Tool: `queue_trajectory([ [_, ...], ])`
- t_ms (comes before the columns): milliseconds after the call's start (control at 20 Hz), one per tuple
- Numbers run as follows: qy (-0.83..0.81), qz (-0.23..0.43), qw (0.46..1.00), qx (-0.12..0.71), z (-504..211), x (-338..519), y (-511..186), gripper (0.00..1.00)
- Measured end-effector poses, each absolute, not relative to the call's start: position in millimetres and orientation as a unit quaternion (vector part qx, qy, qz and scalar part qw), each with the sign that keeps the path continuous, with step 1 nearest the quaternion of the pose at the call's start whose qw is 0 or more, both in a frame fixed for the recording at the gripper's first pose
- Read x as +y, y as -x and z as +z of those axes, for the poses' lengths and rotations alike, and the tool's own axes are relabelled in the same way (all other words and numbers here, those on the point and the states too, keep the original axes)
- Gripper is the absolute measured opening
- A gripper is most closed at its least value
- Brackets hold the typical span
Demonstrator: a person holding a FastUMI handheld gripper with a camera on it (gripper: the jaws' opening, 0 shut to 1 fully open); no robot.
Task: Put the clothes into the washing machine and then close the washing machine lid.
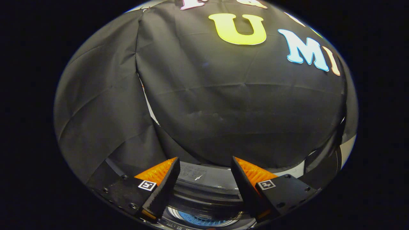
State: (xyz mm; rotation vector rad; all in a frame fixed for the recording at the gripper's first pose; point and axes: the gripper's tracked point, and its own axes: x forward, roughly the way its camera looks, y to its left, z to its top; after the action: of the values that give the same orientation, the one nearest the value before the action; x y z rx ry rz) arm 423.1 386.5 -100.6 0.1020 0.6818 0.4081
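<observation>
I'm holding the gripper [204, 179] spread wide, nothing between the fingers [159, 188], nothing gripped. Both tips are pointing out over the washing machine [204, 191], which is sitting directly below and just ahead of them.

I can't spot any clothes here, so I'm judging the step by what's under me: the drum opening [201, 218] is looking uncovered at 6 o'clock, between and below the fingers, with something blue [199, 220] showing inside it. Could be fabric already in the drum, could be the drum floor; I can't tell at this angle.

I'm not making out the lid clearly. The pale curved band [207, 174] running between the fingertips at 12 o'clock from the opening may be the machine's rear deck or the raised lid; not sure which.

To do this step well, I'm thinking:
- pitch down first to confirm what the blue thing is and where the lid edge sits
- keep the fingers wide until I'm committed to a target
- if closing the lid, push from its top edge, slow, so it isn't slamming

Beyond the machine, from 9 through 12 to 3 o'clock, the booth's black cloth wall [223, 111] is hanging creased, close behind the machine.
</observation>
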Motion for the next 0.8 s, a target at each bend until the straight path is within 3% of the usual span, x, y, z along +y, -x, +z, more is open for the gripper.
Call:
queue_trajectory([
  [450, -0.048, 0.192, 0.929, 0.314, -107, 385, -401, 0.99],
  [800, -0.070, 0.181, 0.907, 0.375, -159, 381, -345, 1.00],
])
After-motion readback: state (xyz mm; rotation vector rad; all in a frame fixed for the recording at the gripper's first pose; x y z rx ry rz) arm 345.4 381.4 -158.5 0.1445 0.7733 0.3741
